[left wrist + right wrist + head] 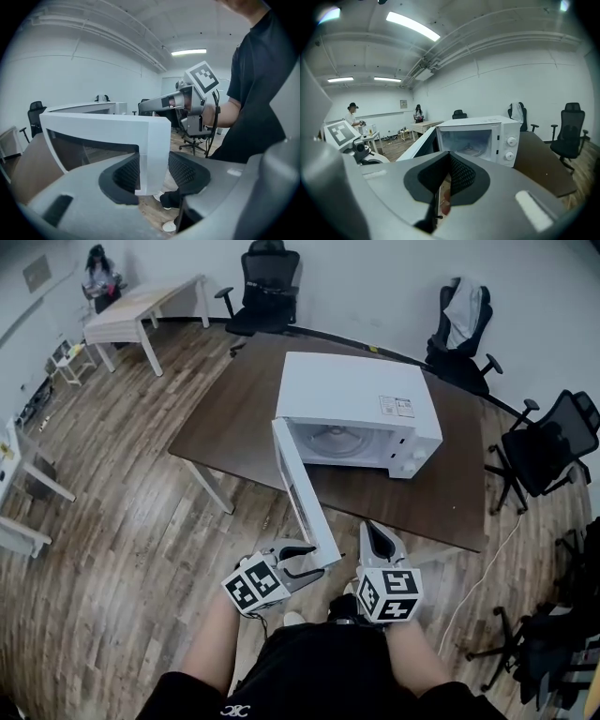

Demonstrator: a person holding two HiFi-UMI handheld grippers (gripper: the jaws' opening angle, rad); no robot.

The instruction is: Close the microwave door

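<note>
A white microwave (356, 395) stands on a dark brown table (234, 418) with its cavity showing. Its door (302, 488) is swung wide open and juts over the table's front edge toward me. My left gripper (314, 561) holds the door's free end, and in the left gripper view that white edge (152, 154) sits between the two black pads (124, 173). To the right of the door end, my right gripper (375, 529) points at the microwave with its jaws together and nothing between them. In the right gripper view the open microwave (487, 136) lies straight ahead beyond that gripper (450, 157).
Black office chairs stand behind the table (267, 287), at the back right (464, 320) and at the right (553, 442). A light wooden desk (136, 310) and a person (98, 273) are far back left. A white cable (487, 563) lies on the wood floor.
</note>
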